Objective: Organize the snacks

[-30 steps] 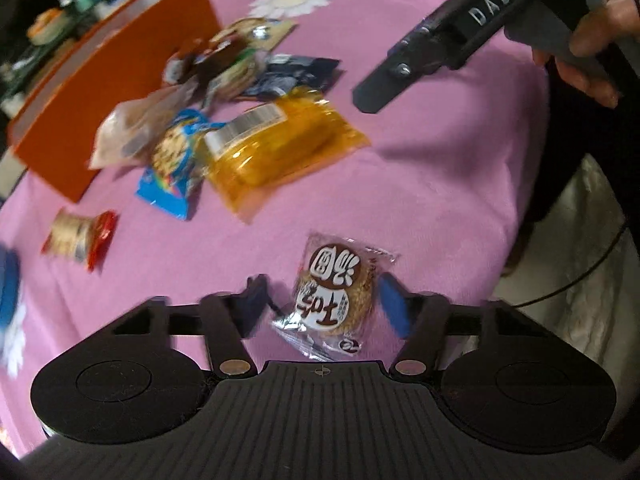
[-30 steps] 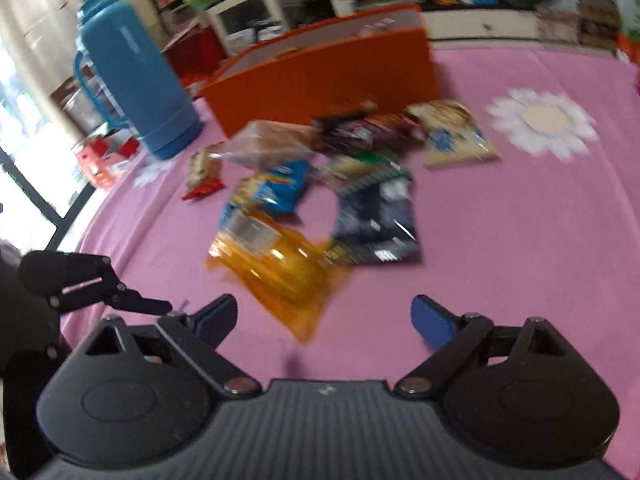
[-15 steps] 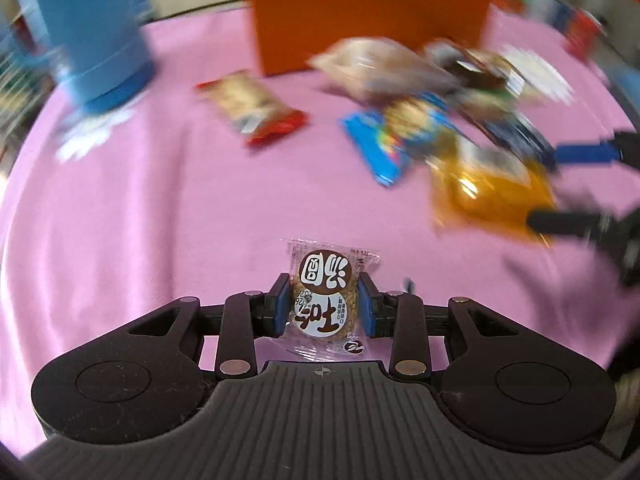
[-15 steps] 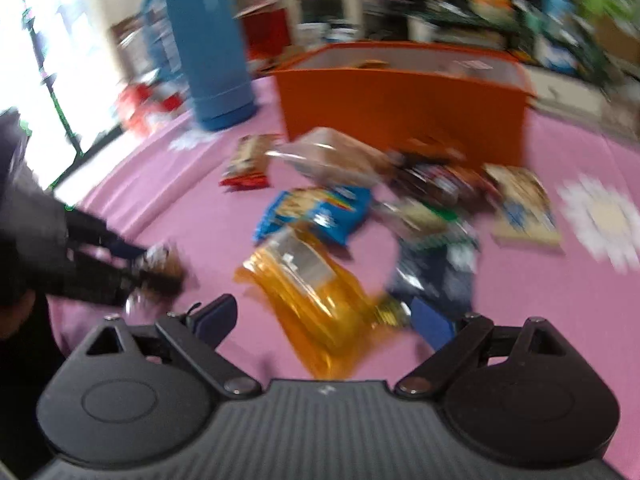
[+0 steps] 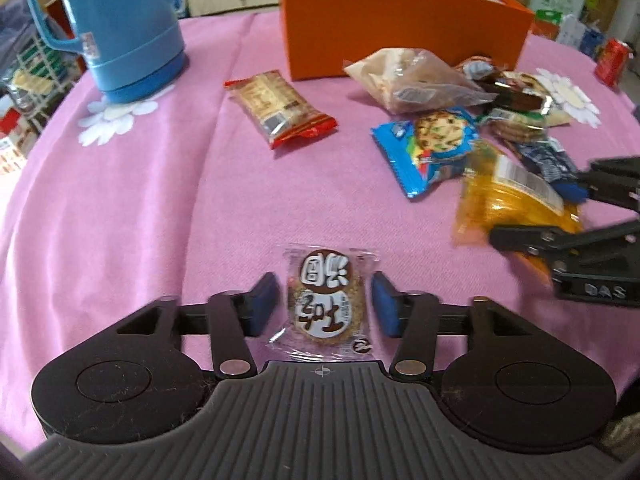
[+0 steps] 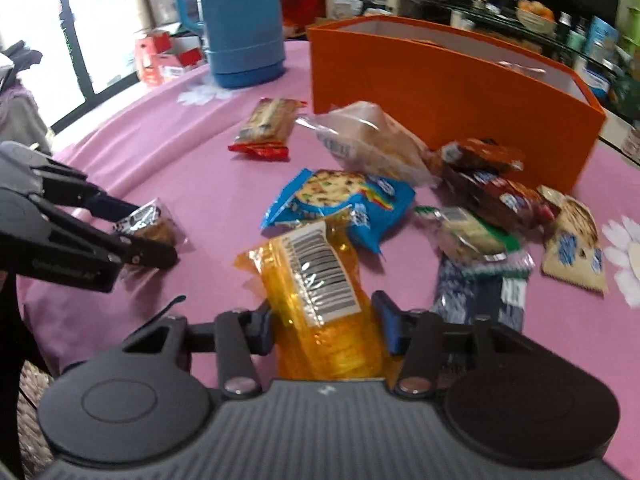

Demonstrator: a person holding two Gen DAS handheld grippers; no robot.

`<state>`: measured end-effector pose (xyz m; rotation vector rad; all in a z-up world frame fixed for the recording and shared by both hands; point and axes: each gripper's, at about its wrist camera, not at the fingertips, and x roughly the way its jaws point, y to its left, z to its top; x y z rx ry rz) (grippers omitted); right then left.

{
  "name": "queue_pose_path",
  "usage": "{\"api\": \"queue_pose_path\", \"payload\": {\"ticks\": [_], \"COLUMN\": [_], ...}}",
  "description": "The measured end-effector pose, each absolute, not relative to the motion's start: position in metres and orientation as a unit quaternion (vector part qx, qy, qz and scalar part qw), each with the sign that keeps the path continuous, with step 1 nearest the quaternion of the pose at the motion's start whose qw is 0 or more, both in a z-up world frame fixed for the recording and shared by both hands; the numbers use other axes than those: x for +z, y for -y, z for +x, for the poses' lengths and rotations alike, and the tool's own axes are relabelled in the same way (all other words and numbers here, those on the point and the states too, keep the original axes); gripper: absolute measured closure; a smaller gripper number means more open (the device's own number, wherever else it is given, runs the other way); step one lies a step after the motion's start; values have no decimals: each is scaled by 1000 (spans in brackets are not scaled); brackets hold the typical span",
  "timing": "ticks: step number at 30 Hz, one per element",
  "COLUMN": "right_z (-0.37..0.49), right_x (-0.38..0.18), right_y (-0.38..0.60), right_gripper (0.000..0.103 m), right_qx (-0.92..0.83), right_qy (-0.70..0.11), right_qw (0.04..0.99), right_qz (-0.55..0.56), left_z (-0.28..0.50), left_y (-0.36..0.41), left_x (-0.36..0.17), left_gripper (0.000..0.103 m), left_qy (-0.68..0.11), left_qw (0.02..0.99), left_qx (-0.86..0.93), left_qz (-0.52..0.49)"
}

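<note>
Between the blue fingers [image 5: 264,304] of the left gripper [image 5: 325,303] lies a small round cracker packet [image 5: 326,306] flat on the pink counter [image 5: 140,208]; the pads stand clear of its wrapper on both sides, having just been spreading apart, so the packet is released; ahead of the fingers and a little to their left rests a red-ended biscuit pack [image 5: 280,108], and farther on, a blue thermos jug [image 5: 116,28]; straight ahead beyond the fingertips stands an orange box [image 5: 400,28], with a clear bread bag [image 5: 416,80] just before it; ahead to the right of the fingers lie a blue cookie pack [image 5: 432,148] and a yellow packet [image 5: 508,200], the latter between the black arms of the right gripper [image 5: 536,216].

Seen from the right wrist, the right gripper [image 6: 326,322] has its fingers [image 6: 386,324] clenched against the near end of the yellow packet [image 6: 320,300], having just been drawing together; the packet runs forward from them, its barcode label up; touching its far end is the blue cookie pack [image 6: 340,200]; to the right of the fingers sits a dark blue pack [image 6: 480,296], with a green-edged pack [image 6: 472,236] just beyond; the bread bag [image 6: 368,140] and the orange box [image 6: 452,92] lie farther ahead; far to the left of the fingers, the left gripper [image 6: 136,236] straddles the cracker packet [image 6: 152,224].
</note>
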<state>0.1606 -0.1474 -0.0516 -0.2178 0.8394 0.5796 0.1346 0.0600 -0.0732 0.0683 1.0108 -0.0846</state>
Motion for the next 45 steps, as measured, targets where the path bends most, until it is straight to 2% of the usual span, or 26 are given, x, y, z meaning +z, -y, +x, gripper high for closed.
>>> {"api": "queue_pose_path", "payload": {"ticks": [2,5,8,9,10,12,15,19,22,24,29,32,34,35,36,37,38,39,42,45], "right_z": [154,143,133,132,133,134,132,131,133,133,141,136,138,138,138,138,134,132,127,114], "right_x": [-51,-49,-50,-50,-51,-54,-59,-59,-60,-60,-55,-44,-45,-47,-50,-53,-53,-50,-42,-27], "right_y": [150,154,155,153,151,150,144,141,139,140,138,143,143,143,144,146,147,148,161,171], "right_gripper": [54,55,48,32,21,7,1,1,1,1,1,1,4,8,23,31,40,55,62,62], "right_qx": [267,249,240,242,242,244,231,218,214,216,207,211,211,209,208,211,206,209,220,213], "right_qy": [-404,-412,-407,-410,-415,-420,-422,-421,-424,-425,-446,-413,-414,-416,-422,-427,-419,-416,-427,-412], "right_qw": [869,872,877,875,873,871,872,875,875,874,866,883,882,881,878,876,881,881,876,885], "right_qz": [-98,-85,-87,-90,-86,-76,-91,-92,-93,-94,-92,-76,-83,-87,-85,-77,-81,-81,-38,-35], "left_z": [135,134,134,135,135,136,135,133,134,135,132,130,130,129,128,127,125,124,119,104], "left_y": [-63,-67,-67,-67,-67,-67,-68,-68,-70,-71,-70,-68,-67,-68,-68,-67,-66,-65,-67,-70], "left_x": [-75,-75,-74,-74,-74,-74,-74,-74,-75,-77,-77,-77,-77,-77,-76,-76,-74,-71,-63,-44], "left_gripper": [52,59,58,57,56,56,56,53,44,35,35,37,38,42,47,53,83,95,97,97], "left_qy": [-484,-480,-478,-479,-479,-480,-479,-478,-480,-482,-483,-482,-481,-481,-480,-477,-474,-473,-482,-462], "left_qw": [874,877,877,877,877,876,876,877,876,875,875,875,875,875,876,878,879,879,875,885], "left_qx": [-33,-34,-38,-39,-40,-41,-41,-38,-37,-35,-38,-40,-40,-40,-41,-42,-46,-52,-49,-57], "left_qz": [26,18,21,23,26,27,24,22,21,20,24,29,29,23,21,22,24,24,14,-5]}}
